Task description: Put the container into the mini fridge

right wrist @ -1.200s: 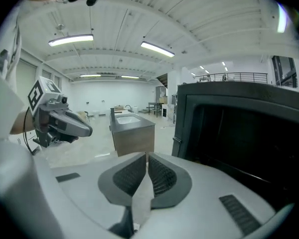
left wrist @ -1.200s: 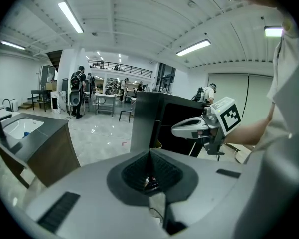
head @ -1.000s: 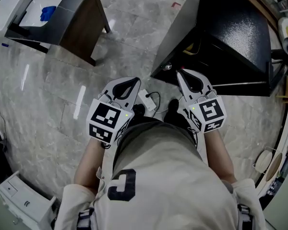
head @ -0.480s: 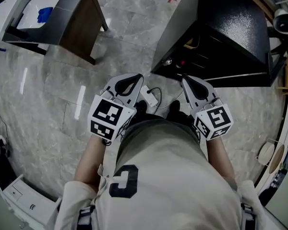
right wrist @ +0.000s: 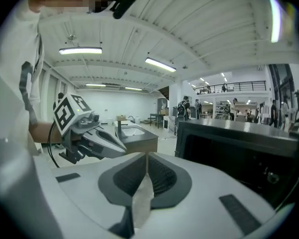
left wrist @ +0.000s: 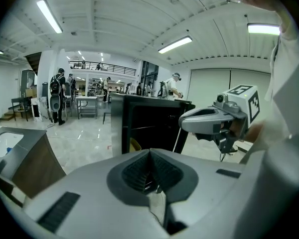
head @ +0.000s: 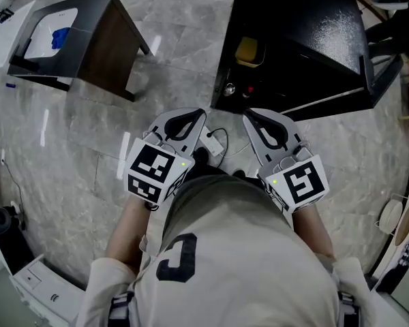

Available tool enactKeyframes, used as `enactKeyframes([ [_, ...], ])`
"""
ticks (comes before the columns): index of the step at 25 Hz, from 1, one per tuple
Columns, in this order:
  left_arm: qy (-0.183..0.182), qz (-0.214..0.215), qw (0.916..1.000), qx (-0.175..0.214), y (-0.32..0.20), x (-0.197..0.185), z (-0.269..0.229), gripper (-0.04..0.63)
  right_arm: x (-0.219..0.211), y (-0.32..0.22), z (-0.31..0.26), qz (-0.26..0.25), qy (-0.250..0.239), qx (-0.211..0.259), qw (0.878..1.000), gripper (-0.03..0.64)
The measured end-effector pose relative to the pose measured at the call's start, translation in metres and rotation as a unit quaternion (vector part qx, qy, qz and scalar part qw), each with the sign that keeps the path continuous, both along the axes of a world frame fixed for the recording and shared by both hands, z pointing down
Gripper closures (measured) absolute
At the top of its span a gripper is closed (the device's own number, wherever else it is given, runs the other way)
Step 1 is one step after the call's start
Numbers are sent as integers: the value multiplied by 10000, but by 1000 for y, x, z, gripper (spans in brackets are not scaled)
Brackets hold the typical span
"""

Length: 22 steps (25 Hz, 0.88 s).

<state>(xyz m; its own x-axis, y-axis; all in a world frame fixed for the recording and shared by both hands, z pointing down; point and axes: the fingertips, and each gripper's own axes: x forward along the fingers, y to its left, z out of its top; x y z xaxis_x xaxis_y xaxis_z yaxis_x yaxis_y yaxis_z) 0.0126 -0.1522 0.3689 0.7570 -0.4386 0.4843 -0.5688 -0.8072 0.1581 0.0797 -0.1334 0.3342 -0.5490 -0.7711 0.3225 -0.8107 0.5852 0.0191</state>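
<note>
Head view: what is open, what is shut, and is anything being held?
Left gripper: shut, empty.
Right gripper: shut, empty.
Fridge: its inside shows, so it looks open.
Yellow thing: sitting inside the fridge.
Container: resting on the table, not held, something blue in it.

The left gripper (head: 185, 122) and the right gripper (head: 262, 125) are held side by side, low in front of the person's waist. Both point forward, with their marker cubes (head: 153, 170) nearest the body. Each pair of jaws is pressed together with nothing between them. The bare forearms (head: 125, 227) come down from light sleeves, elbows bent at the sides.
</note>
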Motion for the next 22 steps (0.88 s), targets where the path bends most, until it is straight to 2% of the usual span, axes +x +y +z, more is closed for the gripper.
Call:
enactKeyframes([
  [6,15,173,9998,120,39,77,-14,538,57,49,-17,-19,-348,183,9992,578],
  [12,-73,198,9997,124,79,118,-17,538,101,86,-26,-1,-576,330,9978,581],
  [16,-226,74,9996,128,98,125,-12,538,114,106,-19,-65,-737,282,9969,584],
  [22,-405,-437,9978,285,106,93,-19,538,97,127,-14,-497,-823,96,9953,584],
])
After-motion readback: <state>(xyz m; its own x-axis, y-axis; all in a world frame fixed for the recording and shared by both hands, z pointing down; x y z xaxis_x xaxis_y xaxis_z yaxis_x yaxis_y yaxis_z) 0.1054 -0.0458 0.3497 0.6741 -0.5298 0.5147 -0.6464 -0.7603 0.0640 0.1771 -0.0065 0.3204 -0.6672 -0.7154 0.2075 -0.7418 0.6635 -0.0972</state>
